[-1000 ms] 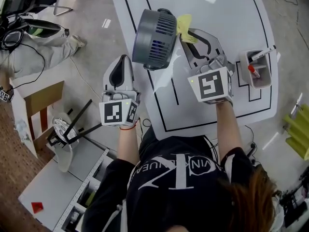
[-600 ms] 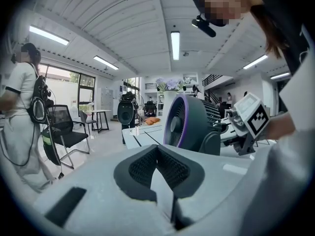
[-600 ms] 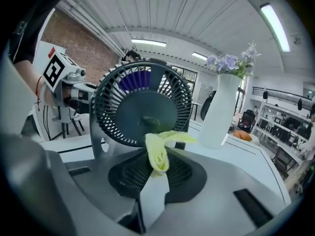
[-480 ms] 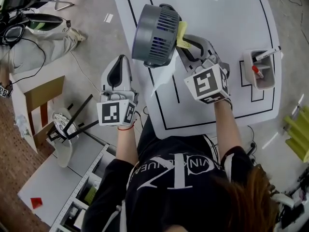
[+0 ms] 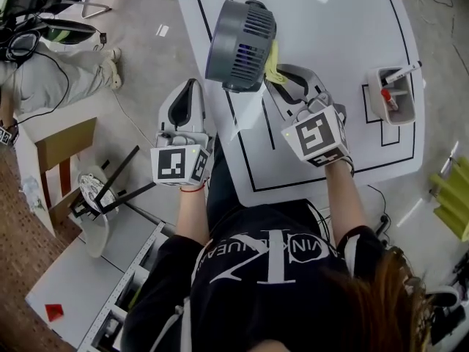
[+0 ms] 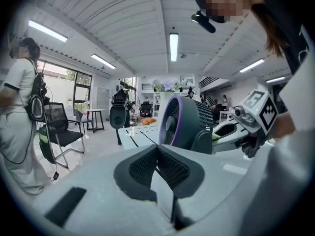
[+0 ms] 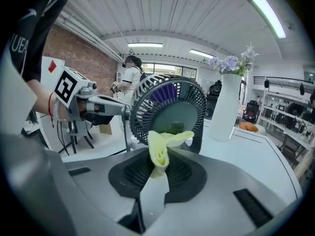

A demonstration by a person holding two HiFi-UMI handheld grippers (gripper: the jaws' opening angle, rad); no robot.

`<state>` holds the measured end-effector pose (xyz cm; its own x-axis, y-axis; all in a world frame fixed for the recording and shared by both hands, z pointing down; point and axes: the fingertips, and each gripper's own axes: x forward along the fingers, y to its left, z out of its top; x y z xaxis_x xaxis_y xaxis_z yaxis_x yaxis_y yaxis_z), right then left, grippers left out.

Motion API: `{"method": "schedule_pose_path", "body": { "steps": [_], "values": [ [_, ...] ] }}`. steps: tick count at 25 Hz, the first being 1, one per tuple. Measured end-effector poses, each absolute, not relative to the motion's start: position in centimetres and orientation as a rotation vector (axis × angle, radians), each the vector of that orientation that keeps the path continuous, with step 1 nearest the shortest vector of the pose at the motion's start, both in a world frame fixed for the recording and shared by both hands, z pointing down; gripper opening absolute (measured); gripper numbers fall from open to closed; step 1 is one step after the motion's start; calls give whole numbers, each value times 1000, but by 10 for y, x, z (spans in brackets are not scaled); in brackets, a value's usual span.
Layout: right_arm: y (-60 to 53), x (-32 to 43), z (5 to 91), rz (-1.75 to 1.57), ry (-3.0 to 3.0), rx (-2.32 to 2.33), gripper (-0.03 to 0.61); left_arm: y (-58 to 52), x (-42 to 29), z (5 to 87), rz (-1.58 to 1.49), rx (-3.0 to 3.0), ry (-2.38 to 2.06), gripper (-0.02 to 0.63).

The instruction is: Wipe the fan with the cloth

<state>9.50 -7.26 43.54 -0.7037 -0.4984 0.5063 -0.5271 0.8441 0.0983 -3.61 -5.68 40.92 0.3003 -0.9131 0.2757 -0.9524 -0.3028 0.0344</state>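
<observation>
Right gripper view: right tool (image 7: 155, 175) pinches the soft cloth (image 7: 160, 154) by its fold. The fan (image 7: 170, 107) looks tippy — left tool (image 6: 158, 168) is closed, empty.

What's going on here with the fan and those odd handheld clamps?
A person holds a gripper in each hand. The right gripper pinches a yellow cloth and holds it up to the grille of a grey desk fan on the white table. The left gripper is shut and empty, off the table's edge beside the fan.
</observation>
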Motion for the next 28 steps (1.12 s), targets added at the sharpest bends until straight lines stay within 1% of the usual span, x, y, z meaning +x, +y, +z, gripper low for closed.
{"method": "schedule_pose_path", "body": {
  "steps": [10,28],
  "values": [
    [-42,86,414,186,-2520,815,57,-73,-34,404,249,2466,-1583,-2],
    [-27,93,359,85,-2545,989,55,-89,-43,382,210,2550,-1498,-2]
  ]
}}
